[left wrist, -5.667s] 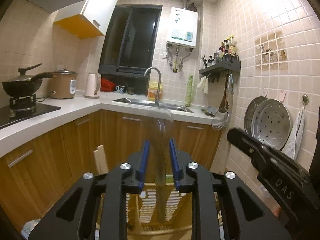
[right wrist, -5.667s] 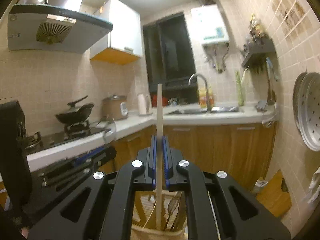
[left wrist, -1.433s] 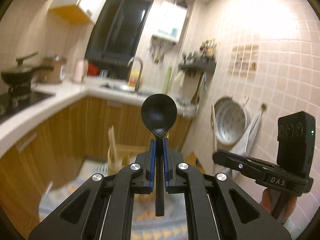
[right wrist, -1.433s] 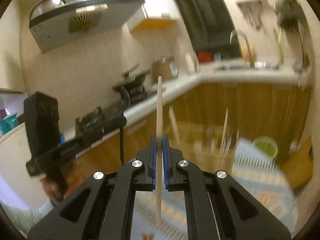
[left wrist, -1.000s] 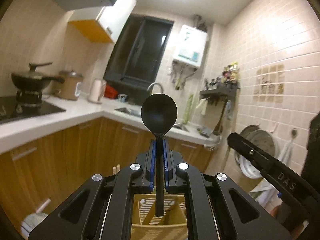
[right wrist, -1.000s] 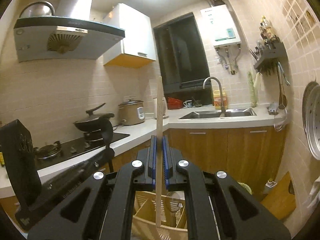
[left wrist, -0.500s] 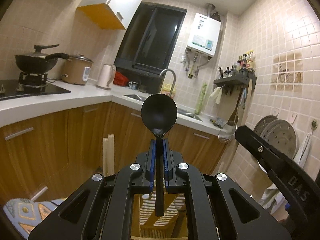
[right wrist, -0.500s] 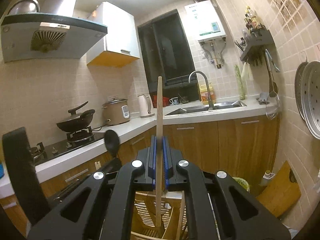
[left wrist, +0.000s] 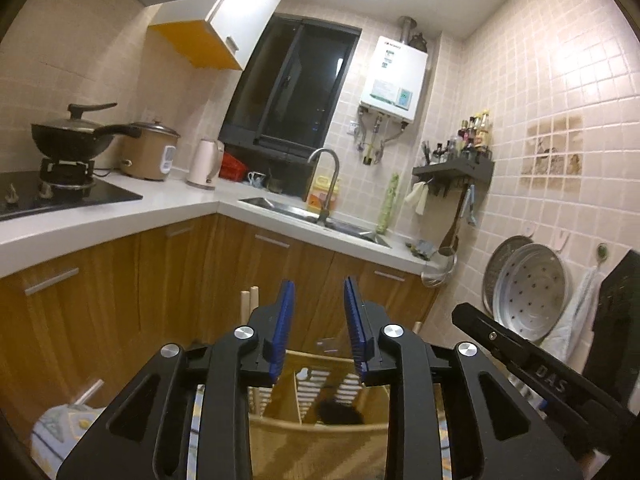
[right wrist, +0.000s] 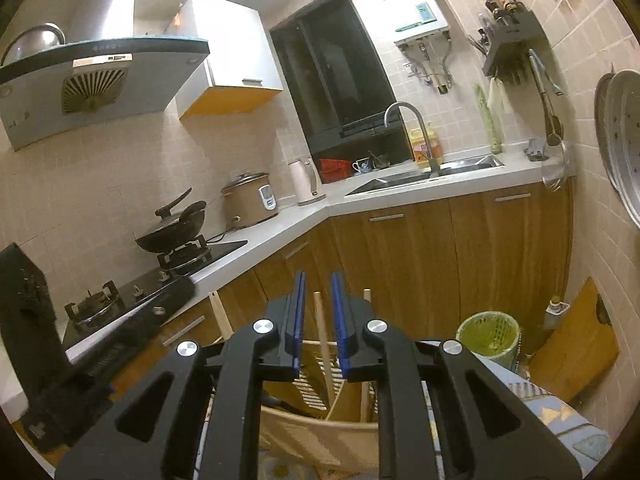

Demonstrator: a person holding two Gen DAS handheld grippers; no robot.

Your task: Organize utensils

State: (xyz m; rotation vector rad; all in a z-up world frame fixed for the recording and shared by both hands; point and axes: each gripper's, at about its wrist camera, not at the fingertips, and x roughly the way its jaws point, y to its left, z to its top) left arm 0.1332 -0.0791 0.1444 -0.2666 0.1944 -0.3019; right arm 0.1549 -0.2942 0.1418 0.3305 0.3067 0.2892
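Release is the step in hand, and it is best finished by lifting each gripper straight up, so that the spread pads are not dragged against a handle and the holder [left wrist: 320,436] is not tipped. The left gripper [left wrist: 318,322] is seen released, its blue pads well apart and nothing between them. Below it, the spoon [left wrist: 340,412] is seen inside a slotted compartment of the holder; only a dark, blurred shape shows, so it cannot be told which end is up, and its long axis is judged to run roughly vertical. The right gripper [right wrist: 318,320] is also released, with a narrower gap. A chopstick [right wrist: 322,340] stands in that gap, apart from both pads as far as can be told, its lower part going down into the holder. Its long axis is near upright, leaning slightly to the left at the top, with the top end pointing up toward the cabinets. More sticks [right wrist: 365,356] are seen standing in the holder just beside it. A slow vertical withdrawal is advised on the right, since the pads flank the chopstick closely and a sideways drift could knock it over.
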